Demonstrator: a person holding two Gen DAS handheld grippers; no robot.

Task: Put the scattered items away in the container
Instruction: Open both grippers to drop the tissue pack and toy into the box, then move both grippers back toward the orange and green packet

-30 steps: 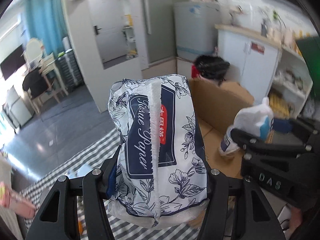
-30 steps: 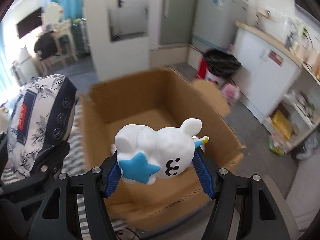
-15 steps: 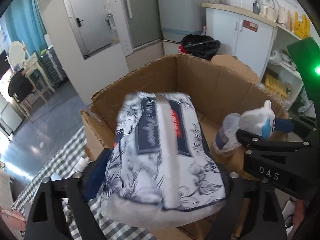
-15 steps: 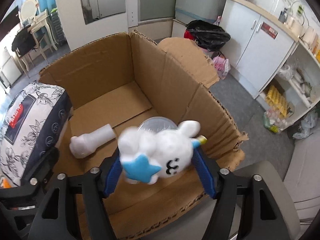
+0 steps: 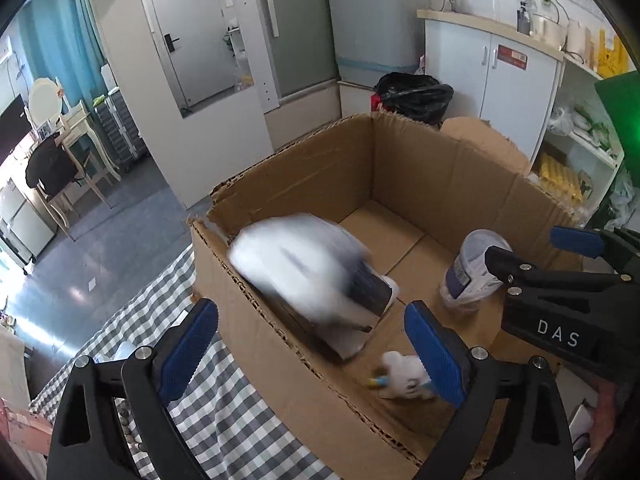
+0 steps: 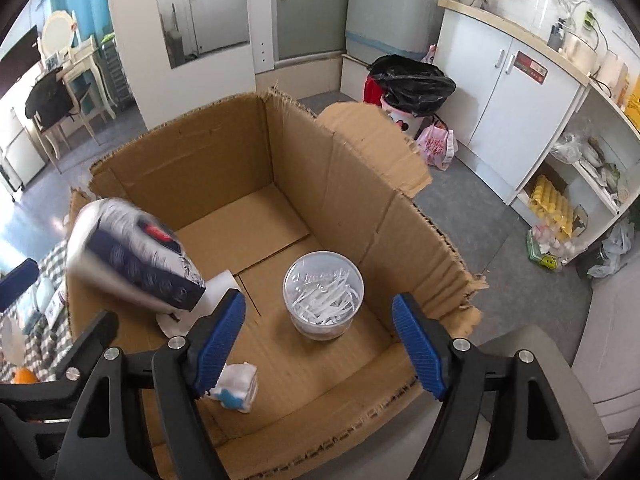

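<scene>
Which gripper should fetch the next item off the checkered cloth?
Probably left. The left gripper is open, empty and over the checkered cloth; the right gripper, also open, hangs over the cardboard box.

Home kitchen: fridge (image 5: 376, 20), cabinets (image 6: 508, 96).

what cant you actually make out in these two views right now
- Tissue pack: motion-blurred in both views, so its print and whether it has landed cannot be read.
- White plush toy: partly hidden behind the right gripper's jaws; in the left wrist view it is blurred and half covered.
- White bottle: mostly covered by the tissue pack.
- Clear tub: its label is too small to read.
- Cardboard box: near wall hidden by both tools.
</scene>
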